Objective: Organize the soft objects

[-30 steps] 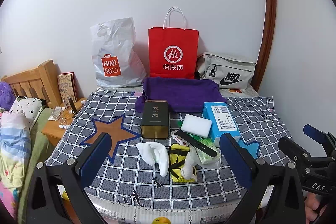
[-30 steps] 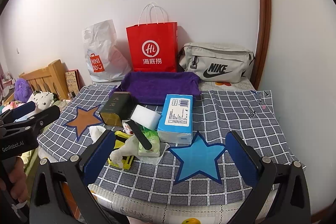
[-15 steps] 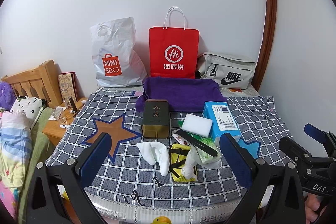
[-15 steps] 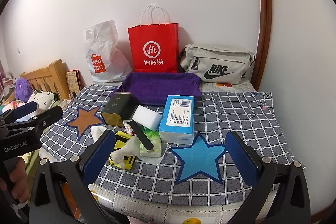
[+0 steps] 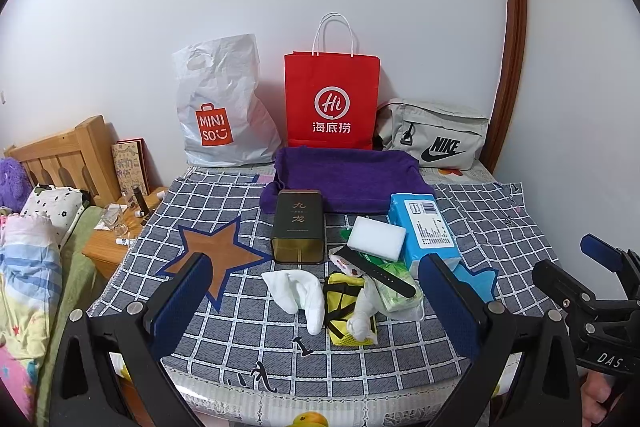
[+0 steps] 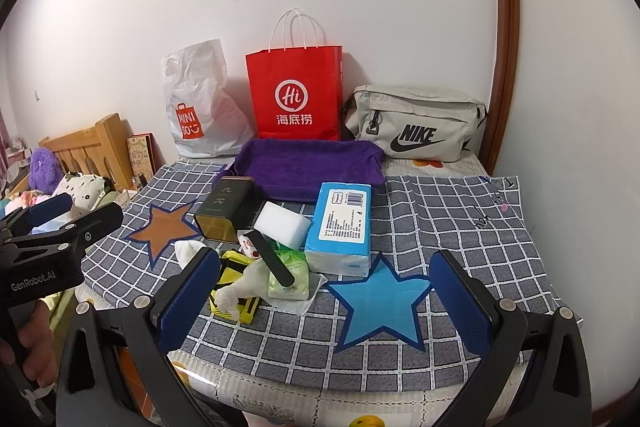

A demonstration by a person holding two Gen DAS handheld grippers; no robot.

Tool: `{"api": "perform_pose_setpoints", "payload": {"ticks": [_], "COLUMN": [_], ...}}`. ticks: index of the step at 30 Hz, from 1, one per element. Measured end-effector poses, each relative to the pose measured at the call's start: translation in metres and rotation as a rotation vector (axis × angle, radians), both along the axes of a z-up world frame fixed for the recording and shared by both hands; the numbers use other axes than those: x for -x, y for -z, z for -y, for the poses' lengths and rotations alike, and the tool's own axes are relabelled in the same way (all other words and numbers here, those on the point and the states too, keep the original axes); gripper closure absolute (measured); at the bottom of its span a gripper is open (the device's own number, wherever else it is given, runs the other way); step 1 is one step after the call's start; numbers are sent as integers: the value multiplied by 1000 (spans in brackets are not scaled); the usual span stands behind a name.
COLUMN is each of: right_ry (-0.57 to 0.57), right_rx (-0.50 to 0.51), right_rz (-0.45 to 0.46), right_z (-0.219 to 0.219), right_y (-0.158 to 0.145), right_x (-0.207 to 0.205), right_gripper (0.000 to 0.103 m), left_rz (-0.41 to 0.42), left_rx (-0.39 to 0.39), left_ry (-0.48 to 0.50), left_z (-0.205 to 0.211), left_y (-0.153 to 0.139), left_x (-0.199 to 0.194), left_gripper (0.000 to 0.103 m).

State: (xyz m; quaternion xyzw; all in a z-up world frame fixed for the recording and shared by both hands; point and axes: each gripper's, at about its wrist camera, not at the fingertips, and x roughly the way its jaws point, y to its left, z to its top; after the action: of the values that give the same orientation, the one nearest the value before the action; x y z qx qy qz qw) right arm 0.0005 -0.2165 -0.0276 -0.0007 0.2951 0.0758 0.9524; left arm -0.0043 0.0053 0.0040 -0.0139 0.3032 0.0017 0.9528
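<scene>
Leaning against the far wall, a white plastic bag [image 5: 224, 107] printed "MINISO" in orange stands leftmost, just beside a red paper bag [image 5: 332, 99] with a white "Hi" logo and Chinese characters, and then a grey waist bag [image 5: 434, 135] marked "NIKE". All three sit at the far edge of a table under a checked cloth [image 5: 480, 219] with an orange star [image 5: 218, 255] on the left and a blue star [image 6: 380, 303] on the near right.

A purple towel [image 5: 348, 175] lies folded in front of the red bag. Nearer, a dark tin [image 5: 298, 227] with two gold Chinese characters lies on the cloth at the towel's near left edge. Right of the tin, a white sponge block [image 5: 376, 238] rests on a small heap, touching a blue tissue pack [image 5: 424, 227] with a barcode label. The heap also holds a white cloth [image 5: 298, 291], a yellow pouch with black straps [image 5: 344, 303], a white glove [image 6: 240, 287] across it, a green wipes packet [image 6: 290, 275] and a black watch strap [image 5: 380, 273] lying across the packet.

The left gripper [image 5: 316, 307] hangs at the near edge with its blue pads spread wide, empty, framing the heap. The right gripper [image 6: 320, 307] is likewise spread wide and empty, over the blue star; the left tool's side reads "GenRobot.AI" in the right wrist view, with a hand [image 6: 36, 347] on its grip.
</scene>
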Motion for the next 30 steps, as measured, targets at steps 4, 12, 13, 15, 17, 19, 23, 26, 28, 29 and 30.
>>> {"api": "perform_pose_setpoints", "payload": {"ticks": [4, 12, 13, 15, 17, 19, 23, 26, 28, 29, 30], "right_ry": [-3, -4, -4, -5, -6, -7, -12, -19, -24, -26, -30], "right_rx": [4, 2, 1, -1, 0, 1, 3, 8, 13, 15, 15], "right_rz": [4, 3, 4, 4, 4, 5, 3, 3, 5, 6, 6], "right_z": [0, -1, -1, -1, -1, -2, -4, -6, -7, -7, -7], "right_y": [1, 1, 2, 2, 2, 2, 2, 1, 1, 1, 1], "right_x": [0, 0, 1, 1, 1, 1, 0, -2, -3, -4, -5], "right_gripper": [0, 0, 0, 0, 0, 0, 0, 0, 0, 0, 0], "left_rz": [0, 6, 6, 6, 5, 6, 7, 6, 5, 3, 2], "left_rx": [-1, 0, -1, -2, -5, -6, -7, -8, -11, -13, -16], "left_ry": [0, 4, 5, 6, 7, 6, 7, 7, 10, 13, 14], "left_z": [0, -2, -3, -3, -2, -2, -2, -2, -1, 0, 1], "left_y": [0, -2, -3, -4, -5, -5, -5, -5, -5, -6, -6], "left_x": [0, 1, 0, 0, -1, -1, -1, -1, -2, -4, -6], "left_gripper": [0, 0, 0, 0, 0, 0, 0, 0, 0, 0, 0]}}
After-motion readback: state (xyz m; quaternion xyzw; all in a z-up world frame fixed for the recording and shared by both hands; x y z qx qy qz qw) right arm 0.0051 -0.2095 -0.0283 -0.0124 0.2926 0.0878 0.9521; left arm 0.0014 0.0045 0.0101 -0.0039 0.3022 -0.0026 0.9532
